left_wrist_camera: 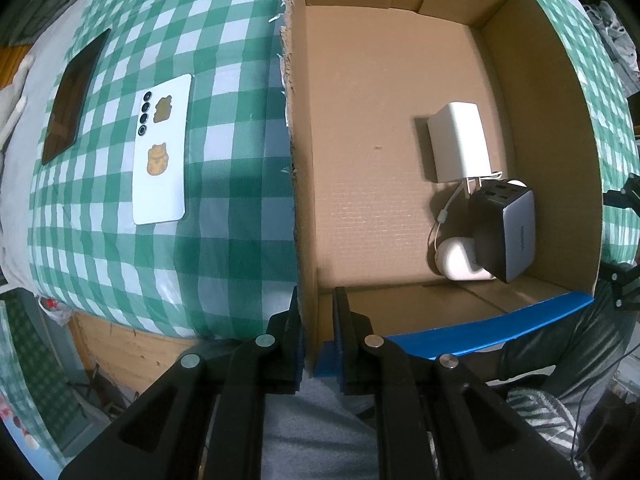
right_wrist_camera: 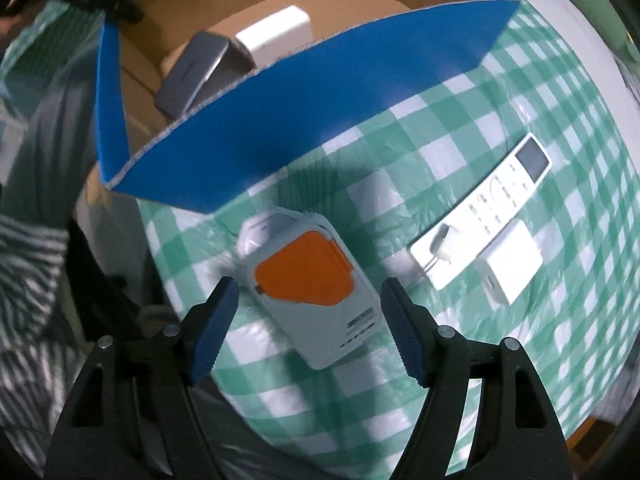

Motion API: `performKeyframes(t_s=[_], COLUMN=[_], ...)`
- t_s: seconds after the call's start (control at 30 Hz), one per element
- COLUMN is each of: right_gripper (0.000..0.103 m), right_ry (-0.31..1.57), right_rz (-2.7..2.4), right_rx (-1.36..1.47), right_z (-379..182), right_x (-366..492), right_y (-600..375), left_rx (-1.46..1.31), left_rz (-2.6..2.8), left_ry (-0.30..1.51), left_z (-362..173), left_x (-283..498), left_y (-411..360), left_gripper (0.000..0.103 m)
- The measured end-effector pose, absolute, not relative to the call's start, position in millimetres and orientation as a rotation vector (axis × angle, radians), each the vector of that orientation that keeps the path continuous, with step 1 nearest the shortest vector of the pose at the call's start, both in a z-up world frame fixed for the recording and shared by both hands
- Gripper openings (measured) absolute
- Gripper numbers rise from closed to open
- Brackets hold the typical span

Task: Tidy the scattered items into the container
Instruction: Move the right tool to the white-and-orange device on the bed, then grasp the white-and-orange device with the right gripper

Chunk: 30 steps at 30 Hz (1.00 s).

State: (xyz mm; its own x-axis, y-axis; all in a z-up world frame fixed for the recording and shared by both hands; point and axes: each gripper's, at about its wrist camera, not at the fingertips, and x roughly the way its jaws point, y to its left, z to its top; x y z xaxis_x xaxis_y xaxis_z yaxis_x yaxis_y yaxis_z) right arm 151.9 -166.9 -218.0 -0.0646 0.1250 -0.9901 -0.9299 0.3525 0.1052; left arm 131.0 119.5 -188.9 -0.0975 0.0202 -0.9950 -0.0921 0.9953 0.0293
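Pinching the cardboard box's near wall, left gripper is clamped shut, likely steadying it. Right gripper hangs with jaws wide, straddling the white-and-orange plastic device directly below on the green checked cloth, pads clear, presumably lining up a grasp.
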Motion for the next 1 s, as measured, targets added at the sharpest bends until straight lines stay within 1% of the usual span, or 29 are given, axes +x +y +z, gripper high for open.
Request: performKeyframes(t_s=[0.17,0.43,0.7,0.8,0.87,1.0], right_gripper=[0.075,0.076,0.076,0.076,0.076,0.076], right_ry=[1.367,1.340,1.353,1.363,1.333,1.377], right_rz=[1.107,1.122,1.187,1.210,1.197,1.190], right_rx=[-0.906,-1.032,-1.033,-1.084,-1.129,-1.133], right_z=[-233,-249,-244,-251,-261,-273], right_x=[144,141,154,150,146,147], right_y=[-162,-149,-140,-136,-131,-127], left_rx=[-0.061,-0.063,-0.069,-0.071,-0.068,-0.069], left_rz=[0.091,0.092,0.092,0.091,0.091,0.088], left_ry=[1.668,1.669,1.671,1.673,1.674,1.678], left_z=[-189,-190,-190,-191,-191,-193], left_x=[130,130,130,129,130,129], left_y=[120,120,120,120,120,121], left_gripper=[0.011,0.011,0.012,0.012,0.012,0.012])
